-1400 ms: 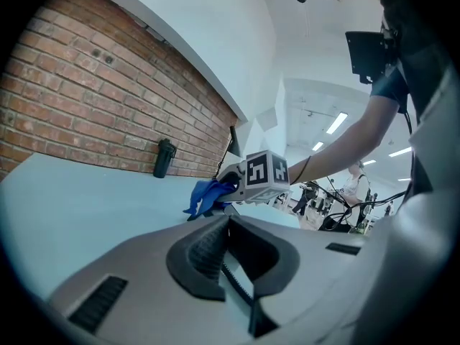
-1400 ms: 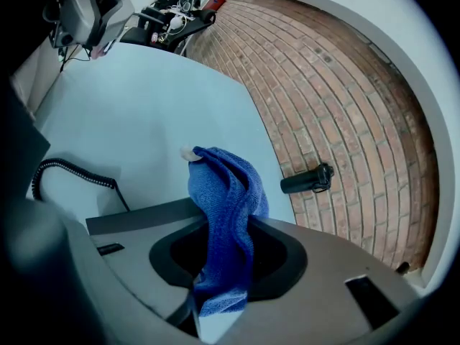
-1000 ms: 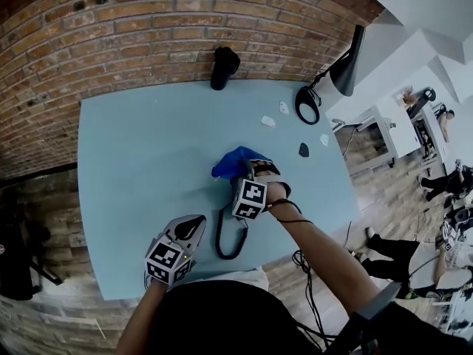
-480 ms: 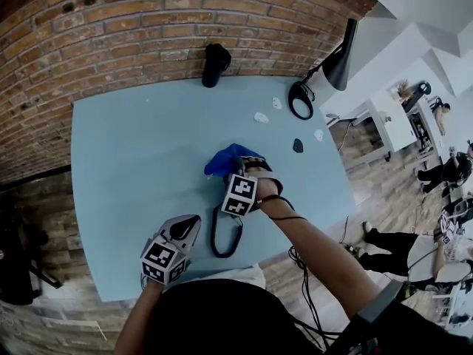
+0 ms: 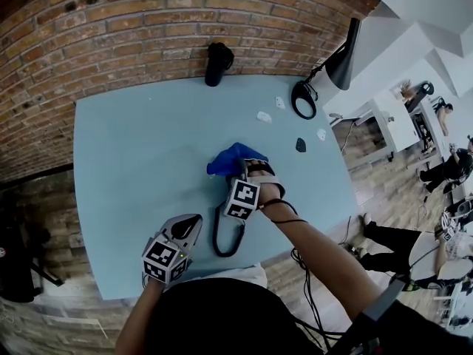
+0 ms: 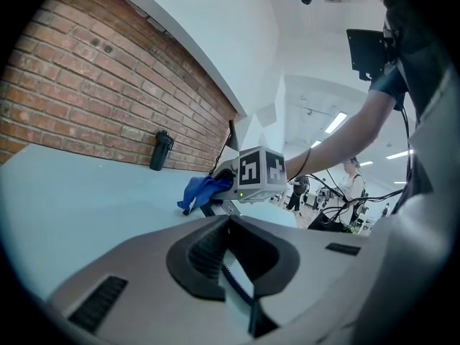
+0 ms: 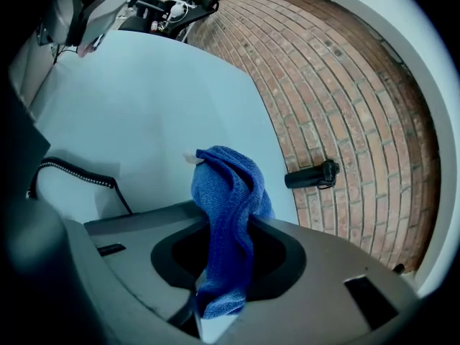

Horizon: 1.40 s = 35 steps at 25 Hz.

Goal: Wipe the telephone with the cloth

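**Cloth in the right jaws**

The jaws of the right gripper pinch the blue cloth near the middle of the table. The phone cord lies at its 6 o'clock. The left gripper waits at 7 o'clock, jaws pressed together.

My right gripper is out on an extended arm, fingers clamped on the cloth — left gripper close in, fingers together.
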Tool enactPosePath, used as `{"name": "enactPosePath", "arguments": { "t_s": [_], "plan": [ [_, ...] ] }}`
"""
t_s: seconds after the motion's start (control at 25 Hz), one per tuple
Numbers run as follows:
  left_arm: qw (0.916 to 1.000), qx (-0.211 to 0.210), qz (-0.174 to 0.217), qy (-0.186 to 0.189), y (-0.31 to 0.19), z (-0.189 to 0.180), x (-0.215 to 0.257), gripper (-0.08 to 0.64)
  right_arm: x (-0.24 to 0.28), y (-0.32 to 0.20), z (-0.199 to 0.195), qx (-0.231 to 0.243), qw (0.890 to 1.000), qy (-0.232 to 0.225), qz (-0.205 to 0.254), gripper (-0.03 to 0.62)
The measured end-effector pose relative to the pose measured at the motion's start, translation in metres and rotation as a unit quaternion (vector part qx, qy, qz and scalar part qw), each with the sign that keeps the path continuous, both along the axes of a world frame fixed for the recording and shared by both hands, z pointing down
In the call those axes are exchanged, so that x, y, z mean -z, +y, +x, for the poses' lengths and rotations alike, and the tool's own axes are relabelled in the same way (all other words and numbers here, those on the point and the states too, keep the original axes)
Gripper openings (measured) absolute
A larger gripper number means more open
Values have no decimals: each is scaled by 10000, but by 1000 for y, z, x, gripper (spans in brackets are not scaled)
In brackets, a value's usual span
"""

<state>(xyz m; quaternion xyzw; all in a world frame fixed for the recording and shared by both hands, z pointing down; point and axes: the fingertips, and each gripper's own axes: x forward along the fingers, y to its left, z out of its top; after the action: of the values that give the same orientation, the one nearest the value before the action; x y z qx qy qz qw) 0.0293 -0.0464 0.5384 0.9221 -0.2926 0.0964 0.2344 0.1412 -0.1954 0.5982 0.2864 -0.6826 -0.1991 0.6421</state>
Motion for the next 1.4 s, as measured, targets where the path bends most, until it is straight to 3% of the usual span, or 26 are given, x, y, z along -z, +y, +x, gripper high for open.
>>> {"name": "enactPosePath", "arguments": {
  "t_s": [0.52,1.4],
  "plan": [
    [10000,44,46,10,-1,-1,0,7,-3,4,0,0,9991,332,280,104],
    [10000,-41,60,12,2,2,0,8,-21,42,3,89,9995,298,-12,104]
  ]
}}
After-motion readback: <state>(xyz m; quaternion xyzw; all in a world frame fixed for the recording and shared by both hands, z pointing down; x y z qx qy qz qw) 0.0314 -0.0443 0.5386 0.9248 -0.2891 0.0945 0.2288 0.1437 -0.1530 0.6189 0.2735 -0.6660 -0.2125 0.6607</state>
